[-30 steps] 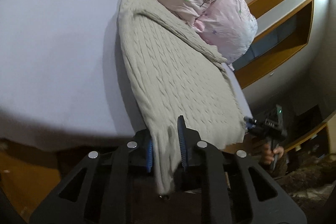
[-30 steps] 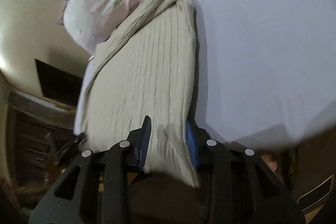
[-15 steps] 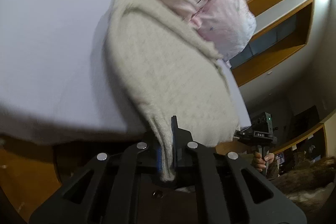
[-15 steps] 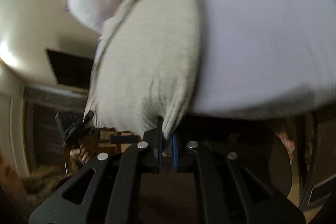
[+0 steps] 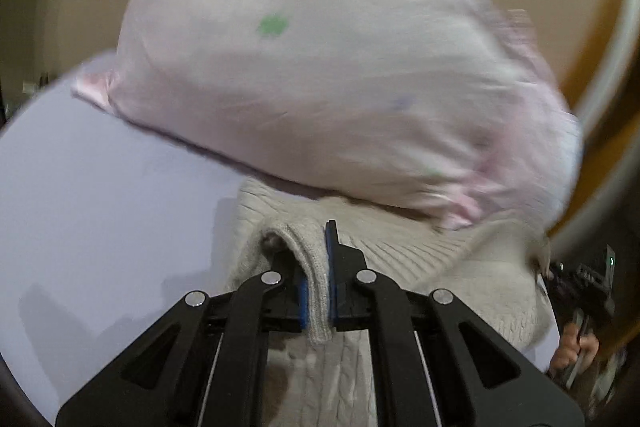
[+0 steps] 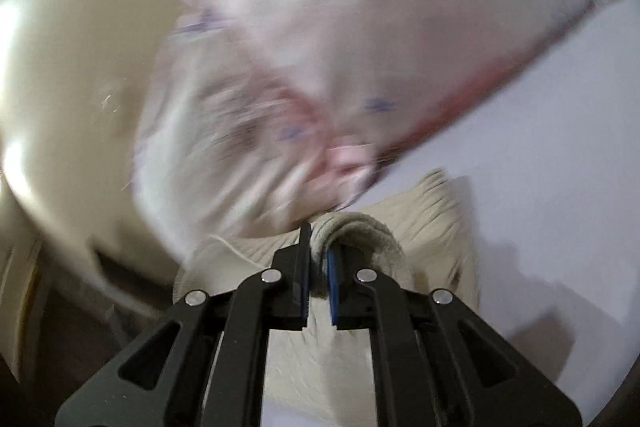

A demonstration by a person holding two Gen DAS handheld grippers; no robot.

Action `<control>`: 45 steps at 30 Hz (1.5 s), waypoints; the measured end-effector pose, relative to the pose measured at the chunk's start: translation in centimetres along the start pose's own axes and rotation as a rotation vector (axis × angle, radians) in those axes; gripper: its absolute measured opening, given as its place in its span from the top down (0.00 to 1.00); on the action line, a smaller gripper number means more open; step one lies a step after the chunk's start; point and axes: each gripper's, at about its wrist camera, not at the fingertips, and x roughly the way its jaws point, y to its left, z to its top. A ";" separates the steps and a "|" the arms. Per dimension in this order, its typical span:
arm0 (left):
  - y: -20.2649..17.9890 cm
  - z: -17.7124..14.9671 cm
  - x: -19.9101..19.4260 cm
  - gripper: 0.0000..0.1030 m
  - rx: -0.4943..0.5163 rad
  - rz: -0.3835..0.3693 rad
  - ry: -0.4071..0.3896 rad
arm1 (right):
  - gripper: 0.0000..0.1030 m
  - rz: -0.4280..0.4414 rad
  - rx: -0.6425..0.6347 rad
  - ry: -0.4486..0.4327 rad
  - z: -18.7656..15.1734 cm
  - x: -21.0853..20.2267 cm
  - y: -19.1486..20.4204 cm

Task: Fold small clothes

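A beige cable-knit sweater (image 5: 452,275) lies on the pale lilac bed sheet (image 5: 100,211), doubled over on itself. My left gripper (image 5: 318,267) is shut on a hem corner of the sweater and holds it over the sweater's far part, close to the pillow. My right gripper (image 6: 318,259) is shut on the other hem corner of the sweater (image 6: 432,227), also held over the far part. The right gripper also shows at the right edge of the left wrist view (image 5: 580,291), in a hand.
A large pink-white patterned pillow (image 5: 328,75) lies just beyond the sweater and fills the upper part of both views (image 6: 360,47). A beige wall (image 6: 60,67) and wooden trim (image 5: 608,107) lie behind. The bed sheet (image 6: 560,147) stretches to the right.
Both grippers closed on the sweater's hem corners, lifted them and carried them forward toward the pillow, folding the sweater's near half over its far half.
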 end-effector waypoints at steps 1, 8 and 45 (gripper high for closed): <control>0.5 0.3 1.4 0.94 -0.022 0.017 0.021 | 0.93 -0.029 0.047 0.008 0.4 1.5 -1.0; 3.1 0.3 1.8 0.84 -0.111 -0.068 0.070 | 0.29 -0.029 0.132 -0.014 1.1 5.0 -3.1; -28.8 -7.0 11.9 0.84 0.100 -0.618 0.401 | 0.02 0.137 -0.003 -0.123 3.5 -3.6 -4.5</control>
